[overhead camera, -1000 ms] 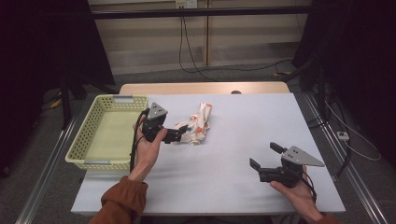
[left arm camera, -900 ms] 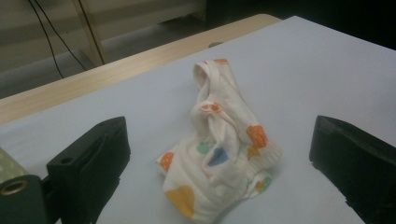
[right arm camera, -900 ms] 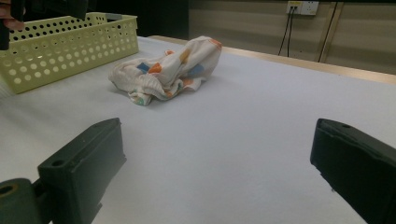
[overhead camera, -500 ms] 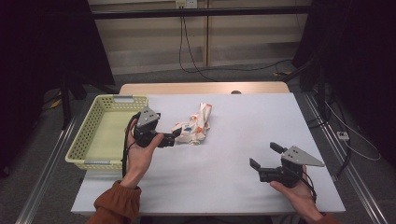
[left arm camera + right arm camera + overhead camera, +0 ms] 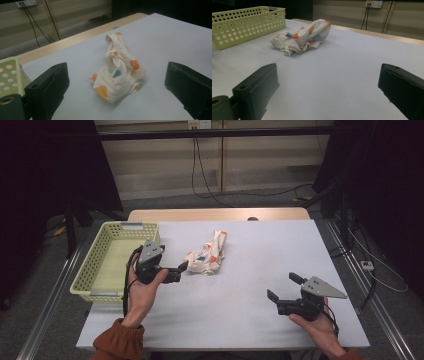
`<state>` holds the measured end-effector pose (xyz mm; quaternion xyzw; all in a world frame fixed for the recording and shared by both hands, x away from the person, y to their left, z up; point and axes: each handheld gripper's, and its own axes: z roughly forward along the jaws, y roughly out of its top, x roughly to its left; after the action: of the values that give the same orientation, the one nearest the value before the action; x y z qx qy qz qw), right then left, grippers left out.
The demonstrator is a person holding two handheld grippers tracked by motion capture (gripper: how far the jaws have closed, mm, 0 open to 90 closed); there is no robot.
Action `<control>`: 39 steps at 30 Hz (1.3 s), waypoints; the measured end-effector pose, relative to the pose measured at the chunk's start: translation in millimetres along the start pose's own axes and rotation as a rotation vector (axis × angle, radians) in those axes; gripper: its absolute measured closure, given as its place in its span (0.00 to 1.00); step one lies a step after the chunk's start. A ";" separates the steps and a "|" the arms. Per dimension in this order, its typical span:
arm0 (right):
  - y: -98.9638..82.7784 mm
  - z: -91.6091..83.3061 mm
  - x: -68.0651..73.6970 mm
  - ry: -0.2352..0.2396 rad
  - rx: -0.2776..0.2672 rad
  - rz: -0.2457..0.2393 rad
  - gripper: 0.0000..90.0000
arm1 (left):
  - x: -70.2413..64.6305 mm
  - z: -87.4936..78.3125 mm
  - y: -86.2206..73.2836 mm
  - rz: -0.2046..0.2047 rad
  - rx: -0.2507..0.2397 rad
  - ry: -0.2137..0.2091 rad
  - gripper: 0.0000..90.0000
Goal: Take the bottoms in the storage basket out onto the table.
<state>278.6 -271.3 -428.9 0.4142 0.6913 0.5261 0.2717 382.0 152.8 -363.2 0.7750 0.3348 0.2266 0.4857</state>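
1. Where the crumpled patterned cloth [image 5: 207, 256] lay, toward the table's [image 5: 240, 320] far edge and left of its middle, the left gripper [image 5: 181, 269] sat just beside it, jaws wide, nothing held; contact could not be told.
2. Right gripper [image 5: 283, 287], near the table's front right corner, stood well apart from the cloth, jaws wide and empty.
3. Left gripper view showed the cloth between its jaws; high view showed the yellow basket [image 5: 95, 270] at the left edge.
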 end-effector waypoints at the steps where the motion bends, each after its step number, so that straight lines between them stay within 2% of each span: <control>1: 0.0 0.0 0.0 0.000 0.001 0.000 0.03 | 0.2 -1.5 -0.2 -0.001 -0.004 0.002 0.06; 6: 0.0 0.0 0.0 -0.001 0.001 0.000 0.03 | 2.5 -9.7 -1.7 0.012 -0.003 0.009 0.06; 9: 0.0 0.6 0.3 -0.002 0.002 0.001 0.03 | 6.2 -13.7 -2.3 -0.007 -0.016 0.025 0.06; 12: 0.1 0.6 0.5 -0.001 0.001 0.001 0.03 | 7.3 -16.9 -4.4 0.000 -0.008 0.038 0.07; 23: -0.1 1.2 0.3 0.003 0.004 0.000 0.03 | 3.6 -32.0 -18.6 0.004 0.011 0.030 0.07; 28: -0.2 1.3 0.2 0.004 0.004 -0.001 0.03 | 1.9 -35.1 -25.0 0.015 0.040 0.031 0.07; 33: -0.2 1.4 0.1 0.002 0.005 -0.002 0.03 | -2.0 -38.9 -32.1 0.012 0.038 0.027 0.07; 37: -0.2 1.4 0.3 0.002 0.005 -0.002 0.03 | -4.4 -40.8 -38.3 -0.001 0.044 -0.004 0.07; 39: -0.2 1.4 0.5 0.000 0.006 -0.003 0.03 | -5.0 -41.2 -41.3 0.003 0.046 0.010 0.07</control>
<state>279.4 -270.2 -429.4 0.4139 0.6935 0.5237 0.2712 338.4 186.4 -383.2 0.7852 0.3413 0.2233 0.4659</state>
